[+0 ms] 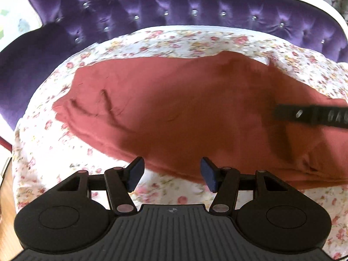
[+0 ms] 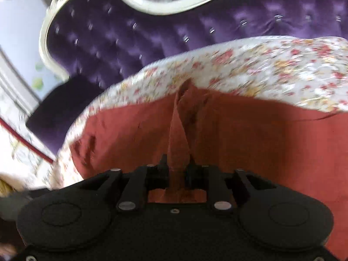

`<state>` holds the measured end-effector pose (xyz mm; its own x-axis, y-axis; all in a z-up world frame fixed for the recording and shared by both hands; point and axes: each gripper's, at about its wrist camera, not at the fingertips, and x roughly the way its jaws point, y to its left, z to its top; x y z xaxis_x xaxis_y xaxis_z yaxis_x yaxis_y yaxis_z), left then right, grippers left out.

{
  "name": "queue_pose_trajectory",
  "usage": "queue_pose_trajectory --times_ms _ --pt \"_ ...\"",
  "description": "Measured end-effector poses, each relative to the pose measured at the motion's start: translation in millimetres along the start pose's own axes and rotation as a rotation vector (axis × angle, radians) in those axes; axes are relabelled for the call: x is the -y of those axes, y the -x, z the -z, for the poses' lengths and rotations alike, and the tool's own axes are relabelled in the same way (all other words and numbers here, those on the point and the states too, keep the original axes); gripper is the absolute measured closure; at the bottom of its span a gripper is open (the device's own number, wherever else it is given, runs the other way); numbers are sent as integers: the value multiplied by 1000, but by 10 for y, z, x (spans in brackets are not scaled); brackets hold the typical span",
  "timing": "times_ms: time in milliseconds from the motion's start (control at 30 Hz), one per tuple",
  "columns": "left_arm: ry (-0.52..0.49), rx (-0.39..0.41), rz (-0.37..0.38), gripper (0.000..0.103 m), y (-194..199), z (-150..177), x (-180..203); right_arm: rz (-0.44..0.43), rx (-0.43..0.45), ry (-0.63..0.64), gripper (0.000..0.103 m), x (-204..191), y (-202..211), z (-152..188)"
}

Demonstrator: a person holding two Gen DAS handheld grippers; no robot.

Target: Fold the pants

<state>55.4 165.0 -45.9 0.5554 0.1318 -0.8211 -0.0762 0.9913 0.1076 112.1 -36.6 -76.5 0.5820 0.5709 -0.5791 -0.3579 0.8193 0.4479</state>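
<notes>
Pants (image 1: 195, 113), rust-red, lie spread on the flowered bed cover (image 1: 174, 41) before the purple headboard (image 1: 152, 6). Left gripper (image 1: 171, 171) stands apart, empty, at their near edge. Right gripper (image 2: 177, 169) pinches a raised fold of them.

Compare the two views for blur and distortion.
Left wrist view: mostly sharp; the pants and headboard read clearly, only the right gripper at the right edge is smeared; fisheye bows the bed. Right wrist view: motion blur throughout, studs streak into dashes, floral print smears; a ridge of pants cloth between the fingers stays clearer.
</notes>
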Motion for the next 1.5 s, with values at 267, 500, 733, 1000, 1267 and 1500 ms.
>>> queue_pose_trajectory --times_ms 267,500,733,1000,1267,1500 --pt "15 83 53 47 229 -99 59 13 179 -17 46 261 724 -9" --pt "-71 66 150 47 -15 -207 640 255 160 -129 57 1026 1058 251" --pt "-98 -11 139 45 -316 10 806 286 130 -237 94 1383 1203 608" --pt "-76 -28 128 45 -271 34 799 324 220 -162 73 1157 1224 363" --pt "-85 -18 129 44 -307 16 817 412 136 -164 96 1377 795 206" --pt "-101 -3 111 42 -308 44 861 416 119 -132 96 1373 775 164"
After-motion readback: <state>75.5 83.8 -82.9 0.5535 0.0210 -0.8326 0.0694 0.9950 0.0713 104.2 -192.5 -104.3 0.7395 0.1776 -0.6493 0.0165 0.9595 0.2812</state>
